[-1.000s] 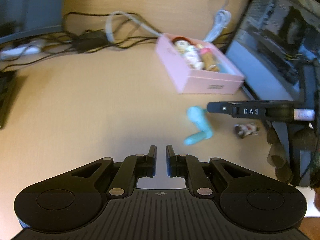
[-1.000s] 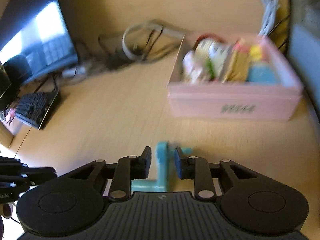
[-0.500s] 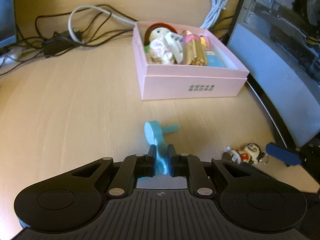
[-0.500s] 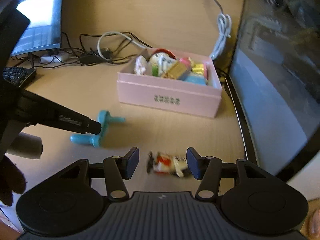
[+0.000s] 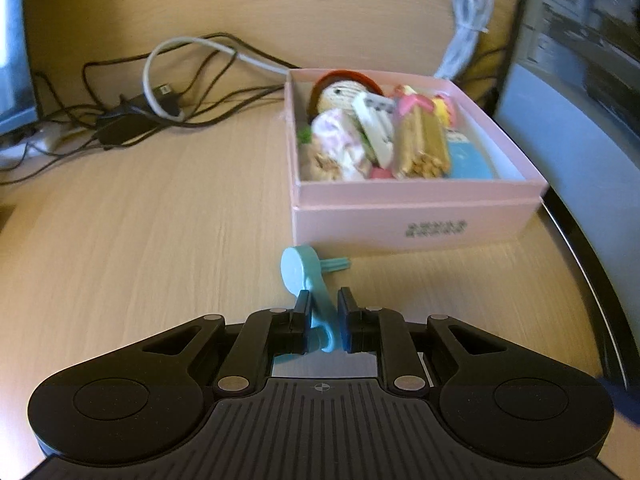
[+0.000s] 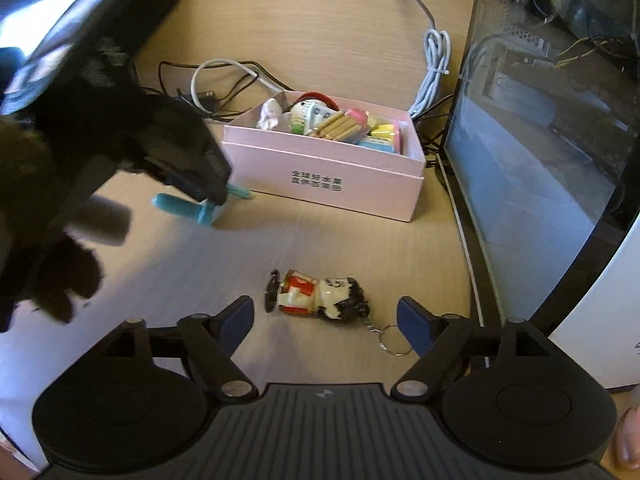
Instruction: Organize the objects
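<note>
On the wooden tabletop [image 5: 140, 220], left of the pink box [image 5: 412, 216] of trinkets, the left tongs [image 5: 323, 316] clench the teal plastic toy [image 5: 308, 284], likely bound for it, while nearer, the right tongs [image 6: 326, 316] spread wide around the lying figurine keychain [image 6: 320, 294], untouched.

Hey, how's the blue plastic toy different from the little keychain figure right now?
The blue toy is one plain colour; the keychain figure is red, white and black. The left tool grips the toy; the figure lies loose on the desk before the open right tool. Both are outside the pink box.
</note>
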A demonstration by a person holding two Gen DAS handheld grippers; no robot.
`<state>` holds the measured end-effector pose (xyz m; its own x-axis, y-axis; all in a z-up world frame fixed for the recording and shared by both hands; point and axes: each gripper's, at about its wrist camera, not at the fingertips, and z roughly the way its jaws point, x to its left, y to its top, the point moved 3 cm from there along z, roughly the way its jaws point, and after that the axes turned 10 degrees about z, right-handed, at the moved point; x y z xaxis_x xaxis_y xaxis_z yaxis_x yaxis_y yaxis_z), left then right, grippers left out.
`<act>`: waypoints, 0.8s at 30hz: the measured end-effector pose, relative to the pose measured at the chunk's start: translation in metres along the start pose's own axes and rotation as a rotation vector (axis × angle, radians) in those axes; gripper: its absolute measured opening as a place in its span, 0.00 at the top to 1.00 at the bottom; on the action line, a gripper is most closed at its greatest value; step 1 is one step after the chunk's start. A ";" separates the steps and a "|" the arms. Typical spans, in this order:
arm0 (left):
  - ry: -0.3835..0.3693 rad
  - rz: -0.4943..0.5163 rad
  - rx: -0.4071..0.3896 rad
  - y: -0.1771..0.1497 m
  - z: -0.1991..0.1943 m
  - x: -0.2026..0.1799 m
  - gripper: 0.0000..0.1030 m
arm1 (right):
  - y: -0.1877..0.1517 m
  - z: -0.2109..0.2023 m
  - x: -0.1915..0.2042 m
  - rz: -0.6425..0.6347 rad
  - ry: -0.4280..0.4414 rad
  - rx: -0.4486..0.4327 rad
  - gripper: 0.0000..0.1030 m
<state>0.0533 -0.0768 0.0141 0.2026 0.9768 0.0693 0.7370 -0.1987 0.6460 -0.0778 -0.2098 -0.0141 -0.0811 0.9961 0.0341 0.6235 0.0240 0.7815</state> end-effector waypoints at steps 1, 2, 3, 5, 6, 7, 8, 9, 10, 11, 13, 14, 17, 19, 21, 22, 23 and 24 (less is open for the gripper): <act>0.012 -0.012 0.007 0.002 0.002 0.002 0.81 | -0.001 -0.001 0.001 0.000 0.006 -0.002 0.21; 0.035 -0.018 0.020 0.003 0.005 0.003 0.81 | -0.001 -0.001 0.001 -0.002 0.011 -0.003 0.21; 0.053 -0.019 0.038 0.003 0.010 0.005 0.81 | -0.002 -0.002 0.002 -0.006 0.018 -0.005 0.21; 0.064 -0.020 0.040 0.002 0.014 0.009 0.81 | -0.003 -0.003 0.002 -0.014 0.026 -0.010 0.21; 0.069 -0.016 0.048 0.002 0.016 0.010 0.81 | -0.004 -0.004 0.003 -0.019 0.028 -0.013 0.21; 0.067 -0.019 0.060 0.002 0.019 0.012 0.81 | -0.005 -0.004 0.003 -0.023 0.032 -0.016 0.20; 0.071 -0.023 0.056 0.002 0.020 0.014 0.81 | -0.006 -0.004 0.002 -0.026 0.035 -0.019 0.20; 0.078 -0.021 0.052 0.002 0.021 0.016 0.81 | -0.006 -0.004 0.002 -0.027 0.035 -0.021 0.20; 0.081 -0.019 0.048 0.001 0.021 0.017 0.84 | -0.007 -0.004 0.001 -0.027 0.033 -0.023 0.20; 0.077 -0.020 0.044 0.001 0.022 0.018 0.86 | -0.008 -0.003 0.000 -0.026 0.029 -0.026 0.20; 0.049 -0.032 0.035 -0.004 0.019 0.021 0.87 | -0.008 -0.001 -0.002 -0.012 0.024 -0.032 0.20; 0.031 -0.037 0.033 -0.005 0.016 0.021 0.87 | -0.008 0.002 -0.004 0.003 0.019 -0.031 0.20; -0.023 -0.004 0.027 -0.018 0.004 0.021 0.87 | -0.004 0.013 -0.009 0.049 -0.004 -0.029 0.20; -0.050 0.031 0.030 -0.028 -0.006 0.021 0.87 | -0.001 0.025 -0.010 0.056 -0.016 -0.019 0.20; -0.078 0.047 0.045 -0.037 -0.013 0.024 0.87 | 0.000 0.036 -0.010 0.060 -0.023 -0.008 0.20; -0.091 0.052 0.051 -0.041 -0.017 0.026 0.87 | 0.002 0.041 -0.009 0.065 -0.013 0.004 0.22; -0.104 0.055 0.054 -0.044 -0.021 0.027 0.87 | 0.004 0.043 -0.008 0.068 -0.005 0.012 0.27; -0.116 0.056 0.054 -0.046 -0.025 0.030 0.87 | 0.006 0.044 -0.006 0.069 0.001 0.014 0.38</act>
<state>0.0090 -0.0358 0.0056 0.3153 0.9489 0.0141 0.7552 -0.2598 0.6018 -0.0398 -0.2121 -0.0370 -0.0383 0.9953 0.0887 0.6382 -0.0439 0.7686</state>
